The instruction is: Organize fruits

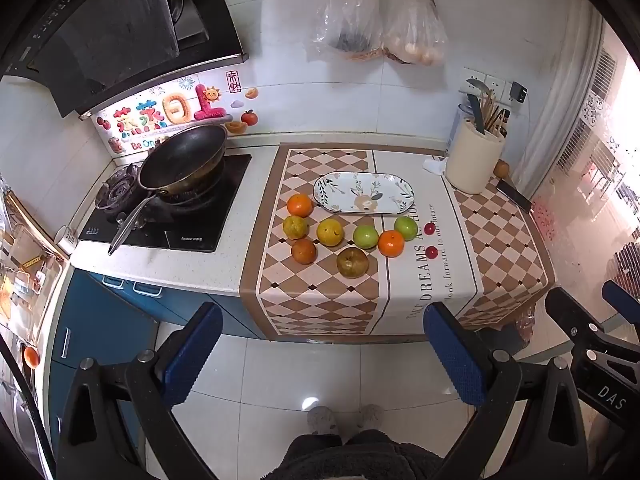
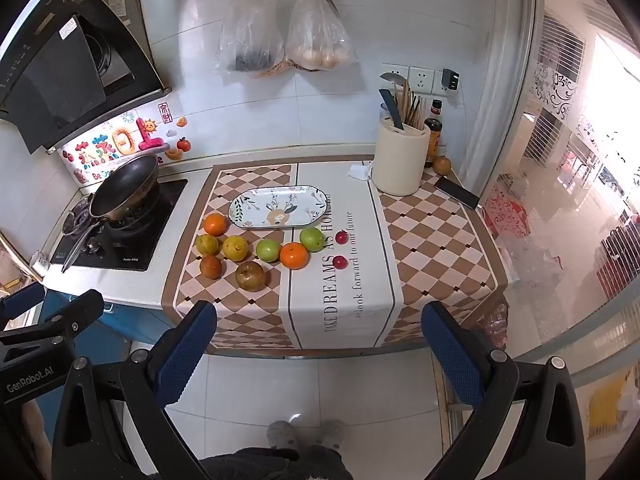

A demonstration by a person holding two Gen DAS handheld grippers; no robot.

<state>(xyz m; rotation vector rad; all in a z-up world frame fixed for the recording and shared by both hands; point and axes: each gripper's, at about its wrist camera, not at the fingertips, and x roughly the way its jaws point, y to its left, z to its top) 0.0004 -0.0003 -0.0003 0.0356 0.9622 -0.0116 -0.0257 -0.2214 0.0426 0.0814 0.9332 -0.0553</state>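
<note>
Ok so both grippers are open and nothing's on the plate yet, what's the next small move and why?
Probably bring the right gripper forward and down over the bright orange nearest it. Both grippers hang open and short of the counter, the left gripper too, the patterned plate holds no fruit, and that orange sits at the front of the cluster with room around it.

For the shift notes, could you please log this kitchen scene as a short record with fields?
surface: checkered mat on the counter
plate: oval patterned plate, holding no fruit
fruit: eight round fruits and two small red ones, all loose on the mat in front of the plate
nearest fruit: brownish apple
left gripper: open, holding nothing
right gripper: open, holding nothing
</note>
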